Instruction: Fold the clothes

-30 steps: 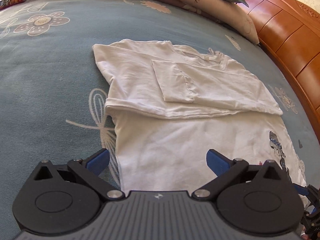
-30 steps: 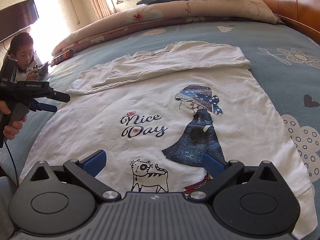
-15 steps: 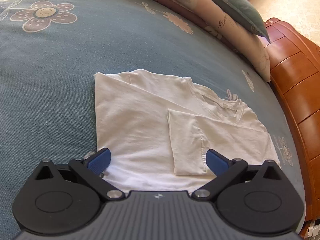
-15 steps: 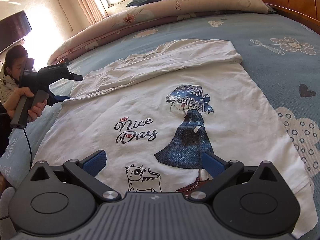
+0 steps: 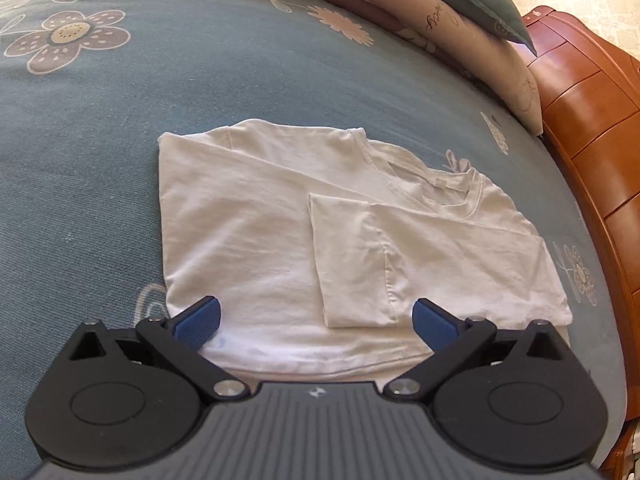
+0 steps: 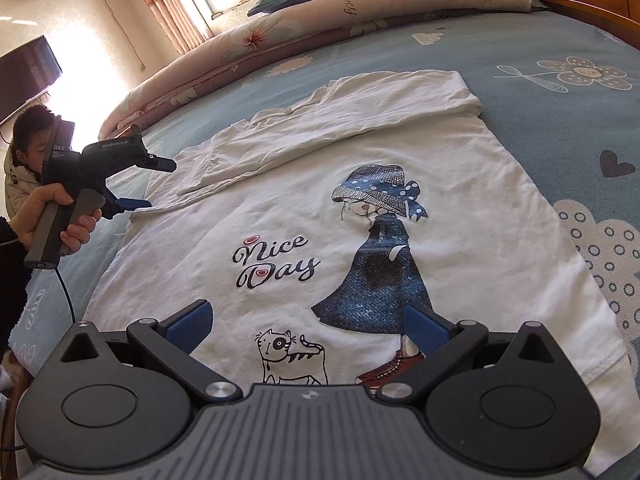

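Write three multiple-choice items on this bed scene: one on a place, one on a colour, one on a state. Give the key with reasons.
1. Where does the T-shirt lie?
A. on the blue bedspread
B. on a chair
C. on the floor

2. What colour are the pads of the right gripper?
A. red
B. blue
C. yellow

3. How is the left gripper?
A. shut on the shirt
B. open
C. out of view

Key:
1 A: the shirt is spread flat on the flowered bedspread.
2 B: both pads show blue.
3 B: its fingers stand wide apart over the folded sleeve, gripping nothing.
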`<state>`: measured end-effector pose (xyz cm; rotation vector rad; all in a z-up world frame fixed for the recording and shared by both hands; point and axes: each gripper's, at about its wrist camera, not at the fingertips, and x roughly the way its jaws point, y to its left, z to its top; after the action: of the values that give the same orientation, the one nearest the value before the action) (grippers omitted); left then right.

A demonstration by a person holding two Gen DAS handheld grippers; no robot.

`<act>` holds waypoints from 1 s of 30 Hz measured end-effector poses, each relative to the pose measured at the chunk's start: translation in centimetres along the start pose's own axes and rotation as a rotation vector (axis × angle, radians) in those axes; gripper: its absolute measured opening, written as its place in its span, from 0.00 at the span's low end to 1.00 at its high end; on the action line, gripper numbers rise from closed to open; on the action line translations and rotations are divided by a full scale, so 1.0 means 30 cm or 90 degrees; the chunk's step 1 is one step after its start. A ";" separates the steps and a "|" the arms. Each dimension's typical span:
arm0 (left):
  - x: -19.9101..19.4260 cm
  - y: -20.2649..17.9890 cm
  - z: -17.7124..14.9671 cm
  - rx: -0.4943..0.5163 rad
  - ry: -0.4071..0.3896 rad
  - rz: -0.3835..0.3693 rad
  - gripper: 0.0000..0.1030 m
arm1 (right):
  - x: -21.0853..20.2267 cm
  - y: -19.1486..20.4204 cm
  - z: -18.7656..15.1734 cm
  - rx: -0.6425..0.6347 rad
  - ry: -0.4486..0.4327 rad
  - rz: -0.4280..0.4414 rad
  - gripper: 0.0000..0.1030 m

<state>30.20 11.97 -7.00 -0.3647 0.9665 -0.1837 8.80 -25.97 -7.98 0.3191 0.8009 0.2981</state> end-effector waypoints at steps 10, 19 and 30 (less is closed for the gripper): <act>-0.069 -0.173 0.003 0.079 0.006 0.016 0.99 | -0.002 0.008 -0.006 -0.014 0.002 -0.011 1.00; -0.008 -0.422 -0.189 0.254 0.046 0.017 0.99 | 0.015 0.035 -0.021 -0.061 0.003 -0.034 1.00; -0.131 -0.434 -0.454 0.319 0.054 0.042 0.99 | 0.045 0.101 -0.075 -0.186 -0.003 -0.100 1.00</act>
<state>16.84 -1.84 -5.99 0.1356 0.9774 -0.3735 7.60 -22.34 -9.15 -0.0166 0.7609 0.2623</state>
